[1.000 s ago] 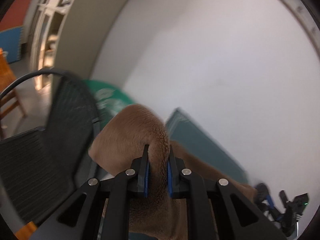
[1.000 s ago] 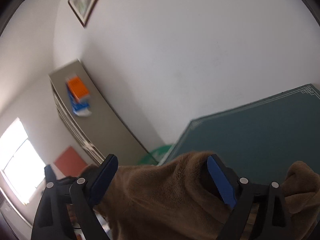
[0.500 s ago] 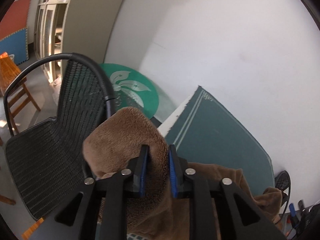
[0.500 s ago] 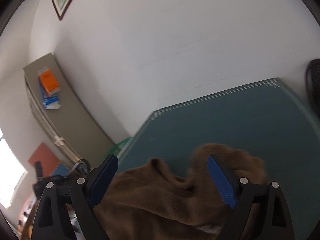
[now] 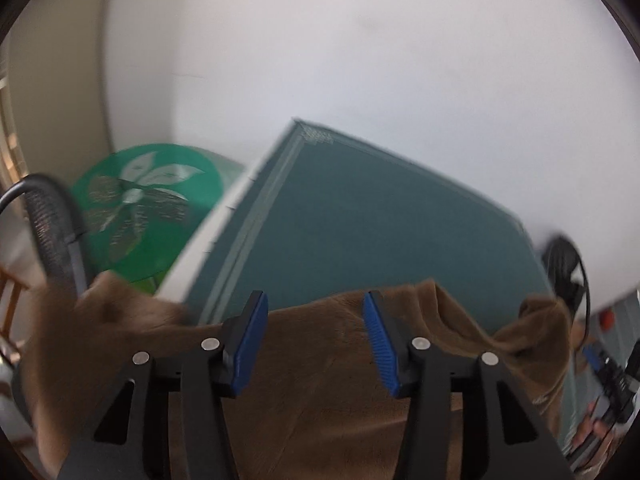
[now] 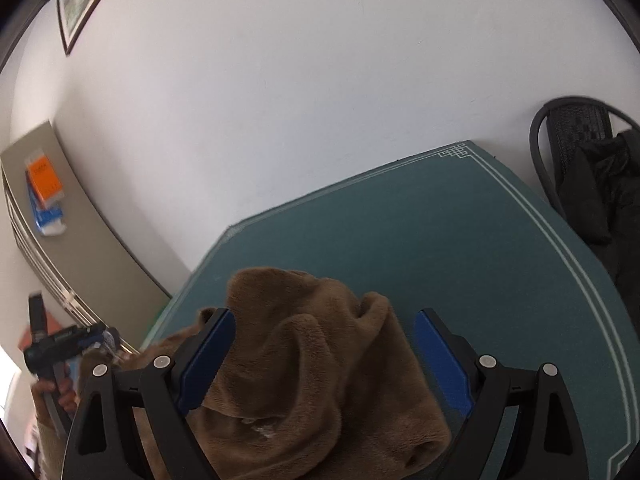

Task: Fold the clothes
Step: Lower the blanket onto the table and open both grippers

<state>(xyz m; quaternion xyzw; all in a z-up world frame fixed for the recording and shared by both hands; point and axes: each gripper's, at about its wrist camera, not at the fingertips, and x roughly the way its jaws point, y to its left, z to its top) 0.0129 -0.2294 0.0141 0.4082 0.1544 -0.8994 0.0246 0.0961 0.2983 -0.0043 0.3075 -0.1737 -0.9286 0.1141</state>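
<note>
My left gripper [image 5: 312,332] has its jaws opening rn, nothing pinched btwn the blue pads; the brown fleece garment [image 5: 320,392] just lies under and ahead of them. My right gripper [image 6: 322,350] stands wide, pads not pressing on anything, w/ a bunched hump of the same fleece rising btwn them. So neither one grips the cloth.

The garment sits on the near part of the green table mat [image 6: 460,248], crumpled on the right side, flatter on the left, and one corner seems to hang over the table edge toward the mesh chair [image 5: 52,220].

Step in hand, imo: lay it out flat before any fold. To do that well I'd let go fully, then re-grab at two real edges or corners, not at the hump, and pull them apart low over the mat so the pile smooths. Thick plush prob springs back, so press creases down. Watch the overhang, it could drag the piece off.

Writing: none I can read. Orange box [image 6: 44,178] on the cabinet has print, too small. Round green sign [image 5: 148,208] shows a white flower emblem, no text visible.
</note>
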